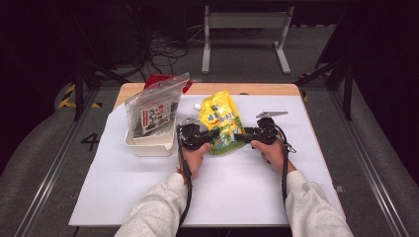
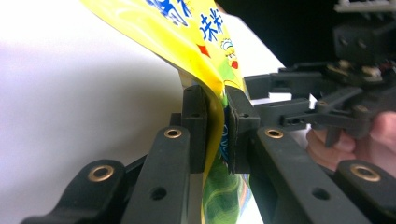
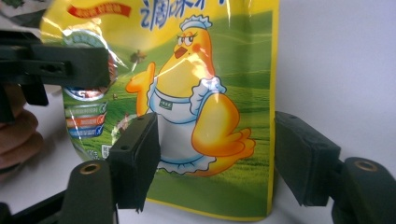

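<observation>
Left gripper (image 2: 215, 135) is pinched tight on the left edge of the yellow pouch (image 1: 221, 123) mid-table, probably to steady it, while the right gripper (image 3: 217, 158) straddles its right side, jaws wide, not squeezing.

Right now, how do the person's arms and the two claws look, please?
Both arms wear light grey fleecy sleeves. The left claw and the right claw are black, with flat rectangular pads on jointed bars fixed by brass-coloured rivets. A black cable trails from each. A grey three-cornered plate tops the right one.
</observation>
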Tool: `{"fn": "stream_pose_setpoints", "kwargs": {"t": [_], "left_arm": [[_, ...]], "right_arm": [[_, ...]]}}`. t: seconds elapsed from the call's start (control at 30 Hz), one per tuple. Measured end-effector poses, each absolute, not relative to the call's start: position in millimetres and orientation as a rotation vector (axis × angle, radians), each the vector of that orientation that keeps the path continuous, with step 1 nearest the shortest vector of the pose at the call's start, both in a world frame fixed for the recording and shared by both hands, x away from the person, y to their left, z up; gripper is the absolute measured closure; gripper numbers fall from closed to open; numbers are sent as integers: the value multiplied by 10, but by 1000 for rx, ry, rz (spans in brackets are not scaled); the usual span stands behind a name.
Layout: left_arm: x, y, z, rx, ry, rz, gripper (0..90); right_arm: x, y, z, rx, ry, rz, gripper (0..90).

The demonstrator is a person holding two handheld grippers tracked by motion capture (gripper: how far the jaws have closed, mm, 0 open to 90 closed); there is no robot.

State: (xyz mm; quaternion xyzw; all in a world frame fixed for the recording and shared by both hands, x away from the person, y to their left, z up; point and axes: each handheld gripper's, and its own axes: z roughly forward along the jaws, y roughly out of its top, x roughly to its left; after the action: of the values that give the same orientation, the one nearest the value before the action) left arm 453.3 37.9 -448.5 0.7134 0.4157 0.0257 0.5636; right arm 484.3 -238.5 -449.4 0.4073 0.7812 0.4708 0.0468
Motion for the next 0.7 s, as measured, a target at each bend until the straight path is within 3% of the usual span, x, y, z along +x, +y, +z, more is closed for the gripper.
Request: {"fn": "stream_pose_setpoints", "kwargs": {"t": [0.2, 0.33, 0.47, 0.57, 0.7], "left_arm": [[4262, 285, -4350, 1771, 765, 169, 819], [4165, 273, -4323, 1830, 678, 184, 817], [4104, 278, -4273, 1906, 596, 214, 797], [4102, 271, -4243, 1910, 583, 224, 643], [4099, 268, -4220, 1880, 584, 236, 652]], "right_arm": [[4670, -2524, -4394, 1140, 2348, 1510, 285], [4577, -2587, -4329, 1058, 2359, 1574, 354], [4509, -2584, -4299, 987, 2381, 1544, 369], [4433, -2559, -4293, 914, 2391, 1528, 429], [4398, -2525, -4290, 899, 2396, 1508, 421]]}}
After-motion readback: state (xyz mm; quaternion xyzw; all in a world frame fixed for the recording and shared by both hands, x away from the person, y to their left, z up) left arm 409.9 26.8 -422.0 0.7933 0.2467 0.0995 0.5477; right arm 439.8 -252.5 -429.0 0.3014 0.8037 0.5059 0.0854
